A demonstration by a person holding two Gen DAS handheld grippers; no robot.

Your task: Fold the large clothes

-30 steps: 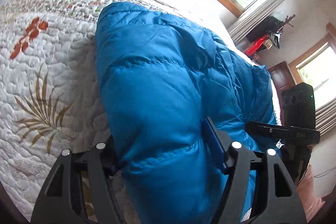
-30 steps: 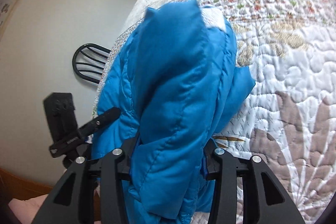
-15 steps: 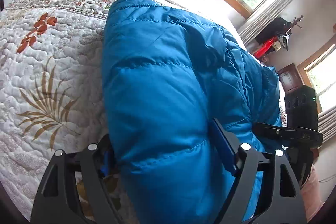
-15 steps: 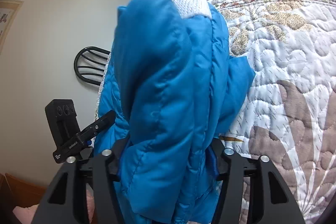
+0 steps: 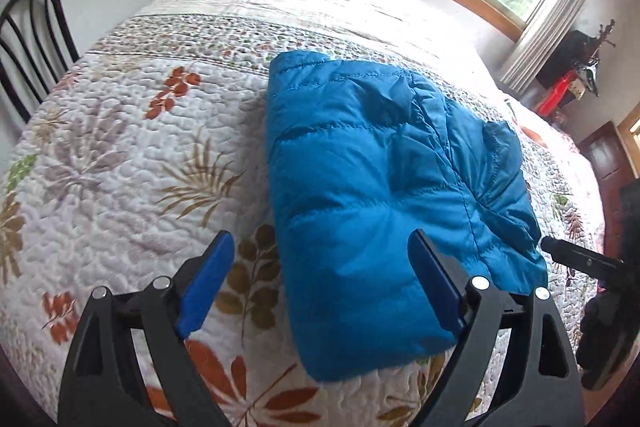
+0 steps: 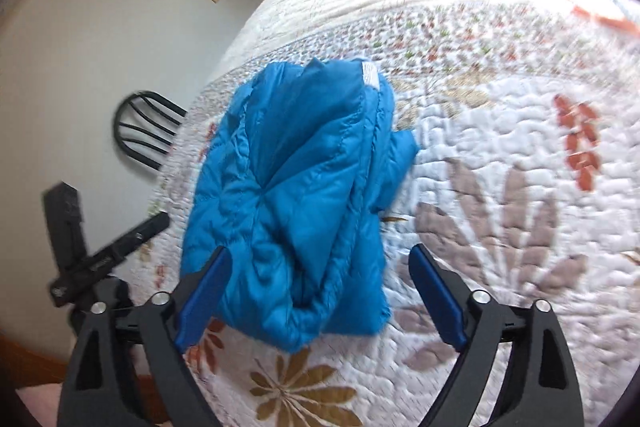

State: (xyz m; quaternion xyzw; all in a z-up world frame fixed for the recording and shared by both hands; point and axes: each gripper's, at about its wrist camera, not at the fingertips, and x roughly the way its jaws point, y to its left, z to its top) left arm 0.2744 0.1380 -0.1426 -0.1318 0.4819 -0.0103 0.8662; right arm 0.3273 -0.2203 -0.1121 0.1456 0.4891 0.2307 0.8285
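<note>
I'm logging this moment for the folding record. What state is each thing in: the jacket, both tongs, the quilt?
blue puffer jacket: folded into a bundle, lying on the quilt, not held.
left tongs: open, empty, right pad in front of the jacket's near edge; contact unclear.
right tongs: open, empty, the jacket's near end between the pads.
floral quilt: spread flat over the bed.

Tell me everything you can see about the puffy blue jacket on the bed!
The blue puffer jacket is bright blue, shiny and padded, with stitched quilting lines. It lies folded into a thick bundle on the floral quilted bedspread. A small white label shows at its far end. Both the left tongs and right tongs are open around its near end, not gripping it.
</note>
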